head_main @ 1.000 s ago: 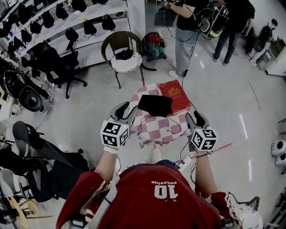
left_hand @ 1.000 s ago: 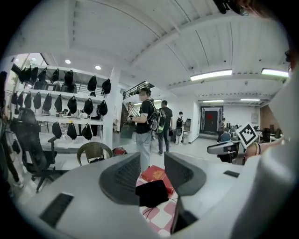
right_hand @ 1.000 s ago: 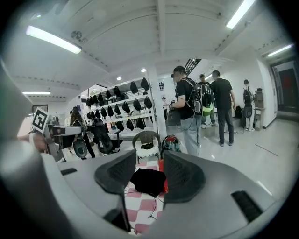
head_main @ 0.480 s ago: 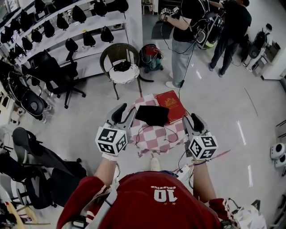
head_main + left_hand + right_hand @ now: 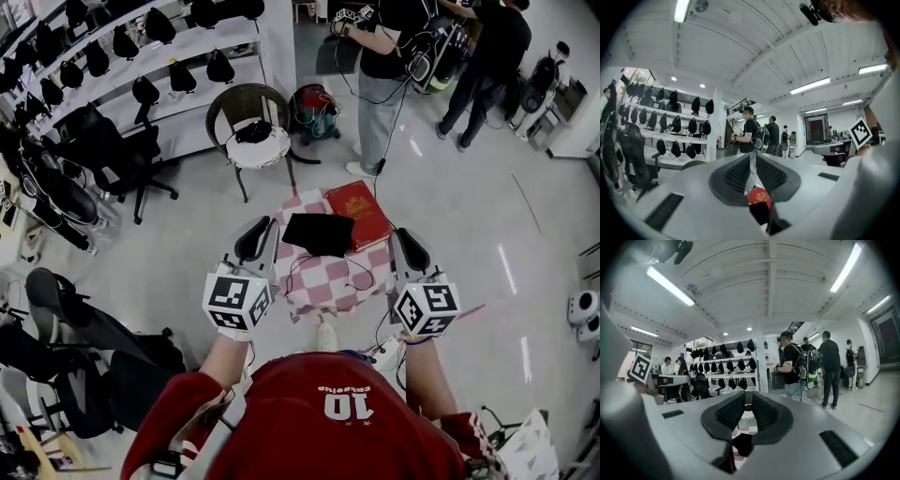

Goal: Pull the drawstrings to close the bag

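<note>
Only their views show left gripper (image 5: pixel 752 161), right gripper (image 5: pixel 747 398) just narrowed to empty slits.

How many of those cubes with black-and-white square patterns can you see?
2. One cube sits on the left gripper, left of the table; the other on the right gripper, right of the table. None seems hidden.
</note>
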A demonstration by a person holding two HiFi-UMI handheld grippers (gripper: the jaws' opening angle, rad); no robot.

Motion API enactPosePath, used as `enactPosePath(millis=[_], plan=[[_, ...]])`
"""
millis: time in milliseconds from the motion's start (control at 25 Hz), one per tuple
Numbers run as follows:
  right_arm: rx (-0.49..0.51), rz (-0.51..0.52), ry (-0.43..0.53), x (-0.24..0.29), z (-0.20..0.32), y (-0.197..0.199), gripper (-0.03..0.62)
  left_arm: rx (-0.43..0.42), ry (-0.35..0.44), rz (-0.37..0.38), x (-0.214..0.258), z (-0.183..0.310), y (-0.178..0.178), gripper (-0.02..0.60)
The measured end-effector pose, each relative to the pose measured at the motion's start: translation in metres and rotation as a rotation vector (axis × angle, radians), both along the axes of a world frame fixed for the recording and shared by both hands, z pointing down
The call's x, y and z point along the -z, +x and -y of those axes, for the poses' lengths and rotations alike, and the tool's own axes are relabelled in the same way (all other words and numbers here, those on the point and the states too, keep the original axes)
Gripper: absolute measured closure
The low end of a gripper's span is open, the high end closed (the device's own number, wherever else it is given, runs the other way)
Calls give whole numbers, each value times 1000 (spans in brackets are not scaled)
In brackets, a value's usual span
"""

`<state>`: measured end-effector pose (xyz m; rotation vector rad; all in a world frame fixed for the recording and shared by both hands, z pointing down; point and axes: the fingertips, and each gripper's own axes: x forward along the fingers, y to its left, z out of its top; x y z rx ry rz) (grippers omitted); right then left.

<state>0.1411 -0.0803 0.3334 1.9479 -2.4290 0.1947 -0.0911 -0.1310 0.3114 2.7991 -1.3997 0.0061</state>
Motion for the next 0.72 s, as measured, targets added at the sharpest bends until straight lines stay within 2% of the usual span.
enactPosePath(millis=[160,440,720], plan=[[-22,-13,-31,-15,-1,1,558,0,-19,1,-8,-1,0,571],[-99,-39,-55,-37,-5,12,579,-20,-50,18,-27,-4,4,572],[-96,-29,-87,-53,-8,8,580,-58,-61,31,-34,-7,7,572]])
